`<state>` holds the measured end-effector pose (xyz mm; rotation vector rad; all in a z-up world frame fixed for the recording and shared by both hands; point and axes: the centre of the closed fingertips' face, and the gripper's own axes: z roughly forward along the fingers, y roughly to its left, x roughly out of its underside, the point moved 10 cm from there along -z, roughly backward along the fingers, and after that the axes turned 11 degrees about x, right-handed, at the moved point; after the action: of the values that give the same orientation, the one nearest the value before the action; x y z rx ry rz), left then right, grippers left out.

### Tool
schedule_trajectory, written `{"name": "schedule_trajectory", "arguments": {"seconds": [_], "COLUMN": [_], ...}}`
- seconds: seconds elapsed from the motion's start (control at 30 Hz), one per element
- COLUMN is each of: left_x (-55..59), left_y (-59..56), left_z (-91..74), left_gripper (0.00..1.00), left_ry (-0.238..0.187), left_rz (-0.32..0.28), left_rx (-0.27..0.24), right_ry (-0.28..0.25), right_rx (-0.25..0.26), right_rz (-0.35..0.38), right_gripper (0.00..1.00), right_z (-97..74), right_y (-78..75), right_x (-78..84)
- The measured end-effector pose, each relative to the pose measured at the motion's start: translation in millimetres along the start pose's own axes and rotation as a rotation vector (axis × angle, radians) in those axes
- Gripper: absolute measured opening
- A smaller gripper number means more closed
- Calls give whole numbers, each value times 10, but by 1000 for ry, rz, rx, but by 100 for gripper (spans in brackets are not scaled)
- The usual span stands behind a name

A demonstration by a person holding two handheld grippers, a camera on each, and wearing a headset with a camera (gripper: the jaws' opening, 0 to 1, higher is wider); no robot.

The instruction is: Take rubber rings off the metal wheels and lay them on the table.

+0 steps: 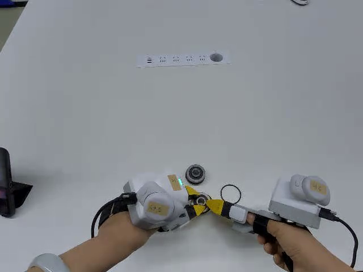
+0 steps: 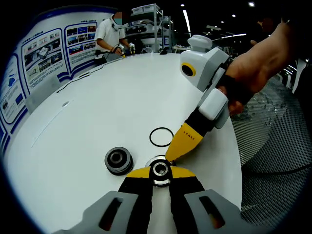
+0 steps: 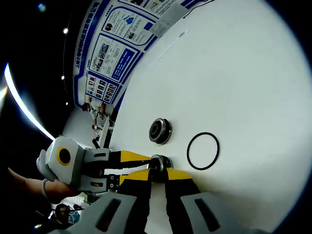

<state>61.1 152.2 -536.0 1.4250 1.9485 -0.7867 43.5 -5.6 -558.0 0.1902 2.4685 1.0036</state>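
A small metal wheel is held just above the white table, with my left gripper shut on it. My right gripper meets it from the opposite side, its yellow tips shut on the wheel's edge where the rubber ring sits. A loose black rubber ring lies flat on the table beside them. A second wheel, still wearing its black ring, rests just beyond.
A white power strip lies farther back on the table. A black device on a stand sits at the left edge. The table's near edge runs close behind the right gripper. A person stands at the far end.
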Motion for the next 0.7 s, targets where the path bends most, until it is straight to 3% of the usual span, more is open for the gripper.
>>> {"name": "schedule_trajectory", "arguments": {"seconds": [0.3,0.7], "left_x": [7,7], "left_y": [0,-2], "left_z": [1,1], "left_gripper": [12,12], "left_ry": [-1,-2], "left_rz": [-2,-3], "left_rx": [-1,0], "right_ry": [4,2], "right_rx": [32,34], "right_rz": [-40,-58], "right_gripper": [4,2], "right_z": [10,-3], "right_y": [-26,-7], "right_x": [-3,-21]}}
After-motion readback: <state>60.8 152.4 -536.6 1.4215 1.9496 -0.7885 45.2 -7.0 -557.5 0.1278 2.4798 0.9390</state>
